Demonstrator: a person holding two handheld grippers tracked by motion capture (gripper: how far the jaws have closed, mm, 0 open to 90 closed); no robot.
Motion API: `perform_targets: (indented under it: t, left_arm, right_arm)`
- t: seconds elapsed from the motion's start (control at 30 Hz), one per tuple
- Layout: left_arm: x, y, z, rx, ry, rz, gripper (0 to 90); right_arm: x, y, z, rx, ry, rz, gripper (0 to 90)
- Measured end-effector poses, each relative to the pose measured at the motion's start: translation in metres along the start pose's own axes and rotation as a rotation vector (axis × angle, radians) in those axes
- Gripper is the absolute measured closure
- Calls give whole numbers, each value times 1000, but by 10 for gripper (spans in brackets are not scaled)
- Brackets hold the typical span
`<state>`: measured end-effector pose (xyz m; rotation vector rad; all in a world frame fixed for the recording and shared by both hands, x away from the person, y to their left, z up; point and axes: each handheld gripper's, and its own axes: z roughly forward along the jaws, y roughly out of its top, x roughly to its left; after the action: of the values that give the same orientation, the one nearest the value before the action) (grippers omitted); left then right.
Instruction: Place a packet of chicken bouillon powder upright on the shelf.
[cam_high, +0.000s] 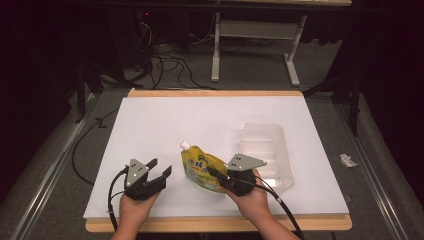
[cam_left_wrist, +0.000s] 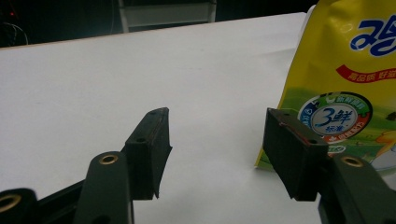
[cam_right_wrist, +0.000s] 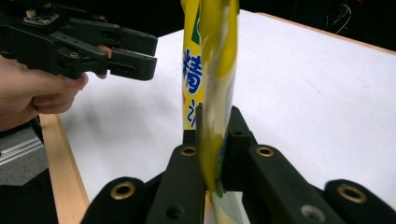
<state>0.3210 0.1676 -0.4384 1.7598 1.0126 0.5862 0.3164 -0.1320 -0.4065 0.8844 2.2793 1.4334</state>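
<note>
A yellow spout pouch (cam_high: 200, 169) with a white cap is held a little off the white table sheet (cam_high: 210, 120), near the front middle. My right gripper (cam_high: 216, 173) is shut on the pouch's edge. In the right gripper view the pouch (cam_right_wrist: 212, 70) stands edge-on, pinched between the two black jaws of my right gripper (cam_right_wrist: 212, 126). My left gripper (cam_high: 160, 170) is open just left of the pouch, touching nothing. In the left gripper view the printed face of the pouch (cam_left_wrist: 341, 84) shows behind the right-hand jaw, and the left gripper (cam_left_wrist: 217, 149) has bare sheet between its jaws.
A clear plastic tray (cam_high: 267, 150) lies on the sheet to the right of the pouch, beyond my right hand. The wooden board edge (cam_high: 215, 223) runs along the front. Cables and a desk frame (cam_high: 252, 45) stand on the floor beyond the table.
</note>
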Motion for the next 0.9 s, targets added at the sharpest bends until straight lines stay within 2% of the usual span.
perform_targets:
  t: [0.23, 0.37, 0.7, 0.8, 0.9]
  left_arm:
    - [2, 0, 0, 0, -9, 15, 396]
    - [2, -1, 0, -1, -12, 15, 396]
    - [3, -5, 4, 23, -20, 32, 388]
    - [3, -6, 5, 27, -17, 32, 376]
    - [6, -5, 3, 22, -18, 15, 360]
  right_arm:
    - [2, 3, -1, -6, 32, -17, 900]
    - [-1, 4, -4, -22, 55, 5, 900]
    - [-11, 13, -21, -79, 64, 20, 900]
    - [-14, 16, -26, -95, 65, 23, 900]
    - [-16, 18, -30, -104, 64, 19, 900]
